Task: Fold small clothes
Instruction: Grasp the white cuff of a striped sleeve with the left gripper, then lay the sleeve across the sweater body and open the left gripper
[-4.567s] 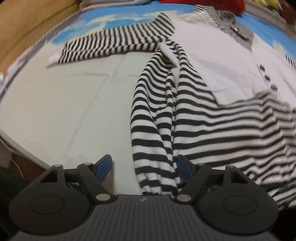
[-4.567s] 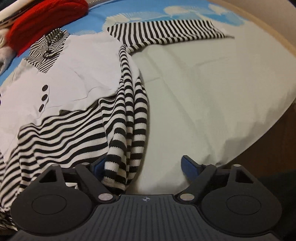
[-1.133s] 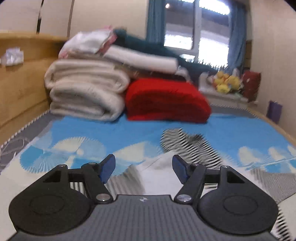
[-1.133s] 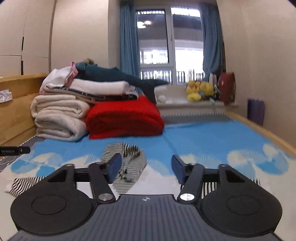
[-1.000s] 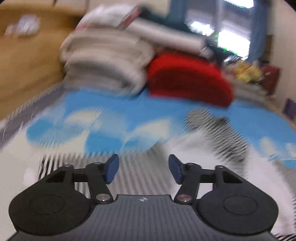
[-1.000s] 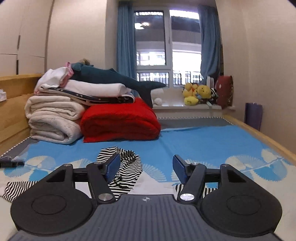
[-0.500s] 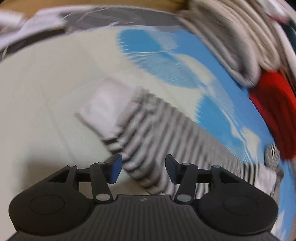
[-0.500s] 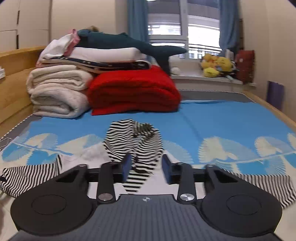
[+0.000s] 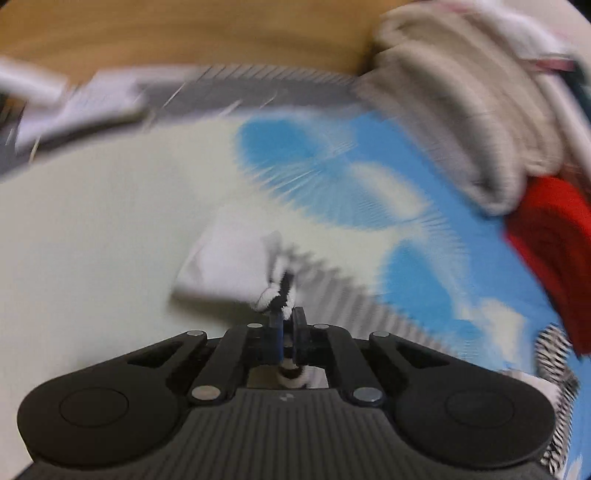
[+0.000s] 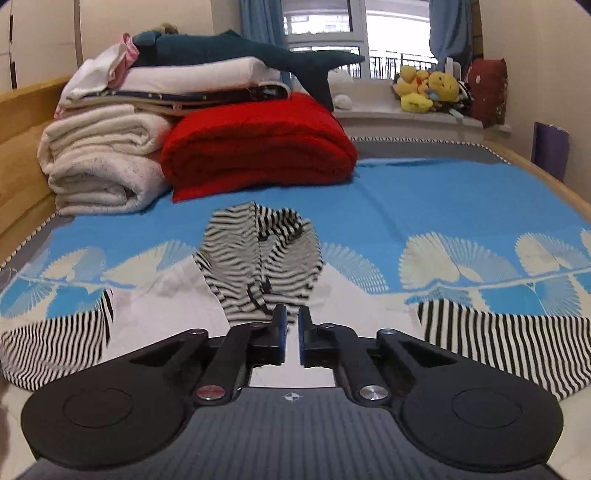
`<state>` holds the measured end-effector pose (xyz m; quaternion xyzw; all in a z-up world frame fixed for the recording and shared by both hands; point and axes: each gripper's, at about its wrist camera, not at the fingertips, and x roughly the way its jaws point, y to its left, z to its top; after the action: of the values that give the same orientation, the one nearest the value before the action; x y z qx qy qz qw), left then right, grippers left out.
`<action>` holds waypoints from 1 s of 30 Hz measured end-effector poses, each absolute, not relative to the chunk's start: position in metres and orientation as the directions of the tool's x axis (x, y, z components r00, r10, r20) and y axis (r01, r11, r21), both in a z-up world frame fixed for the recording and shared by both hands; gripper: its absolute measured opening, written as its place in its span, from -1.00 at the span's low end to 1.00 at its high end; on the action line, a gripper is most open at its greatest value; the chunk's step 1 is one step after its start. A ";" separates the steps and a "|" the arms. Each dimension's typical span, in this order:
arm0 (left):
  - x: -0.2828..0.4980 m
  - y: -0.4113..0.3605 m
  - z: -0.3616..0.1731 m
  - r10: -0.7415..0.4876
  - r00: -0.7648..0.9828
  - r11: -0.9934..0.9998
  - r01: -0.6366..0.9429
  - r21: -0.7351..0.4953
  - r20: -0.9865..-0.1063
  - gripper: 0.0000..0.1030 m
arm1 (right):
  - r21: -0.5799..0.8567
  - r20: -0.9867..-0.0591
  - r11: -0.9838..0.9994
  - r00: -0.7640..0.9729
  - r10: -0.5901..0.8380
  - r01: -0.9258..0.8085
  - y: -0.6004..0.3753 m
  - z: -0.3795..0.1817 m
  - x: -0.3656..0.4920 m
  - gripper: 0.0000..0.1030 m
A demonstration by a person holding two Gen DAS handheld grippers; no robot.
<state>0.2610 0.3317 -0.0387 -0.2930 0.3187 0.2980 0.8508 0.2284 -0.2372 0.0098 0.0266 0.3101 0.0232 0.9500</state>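
Note:
A small black-and-white striped shirt lies spread on the bed. In the right wrist view I see its striped collar (image 10: 258,258) and both striped sleeves, one on the left (image 10: 55,347) and one on the right (image 10: 509,343). My left gripper (image 9: 286,325) is shut on the striped sleeve (image 9: 332,284) near its white cuff (image 9: 225,266), pinching a bunch of fabric. My right gripper (image 10: 291,332) hovers just before the collar, its jaws almost closed with a thin gap and nothing visibly between them.
Folded cream blankets (image 10: 99,162) and a red blanket (image 10: 258,147) are stacked at the head of the bed, with a plush shark on top. The wooden bed frame (image 9: 184,33) runs along the left side. Stuffed toys (image 10: 428,88) sit on the windowsill.
My left gripper swung down to the left sleeve and closed on it near the cuff. My right gripper's jaws closed from wide open to nearly shut above the collar.

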 end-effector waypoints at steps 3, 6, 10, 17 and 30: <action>0.260 0.265 0.002 0.253 0.765 0.778 -0.524 -0.345 -0.592 -0.94 | 0.070 -0.630 0.998 0.775 0.050 -0.007 -0.242 0.001 0.221 -0.92; 0.255 0.181 0.029 0.024 0.875 0.884 -0.245 -0.399 -0.484 -0.94 | 0.105 -0.669 0.994 0.742 0.056 0.019 -0.245 -0.009 0.215 -0.92; 0.272 0.097 0.026 -0.527 0.715 0.767 0.167 -0.620 -0.459 -0.23 | 0.192 -0.717 0.980 0.689 0.107 0.048 -0.246 -0.021 0.214 -0.81; 0.280 0.129 0.006 -0.228 0.782 0.813 -0.174 -0.555 -0.580 -0.18 | 0.297 -0.732 0.947 0.666 0.142 0.125 -0.253 -0.039 0.225 -0.37; 0.308 0.113 -0.013 0.012 0.624 0.947 -0.258 -0.192 -0.781 -0.18 | 0.478 -0.778 0.833 0.573 0.255 0.278 -0.265 -0.095 0.282 -0.36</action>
<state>0.3084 0.1132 -0.0130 -0.1441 0.4267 0.0758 0.8896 0.2817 -0.2651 -0.0946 0.2887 0.4618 -0.0067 0.8386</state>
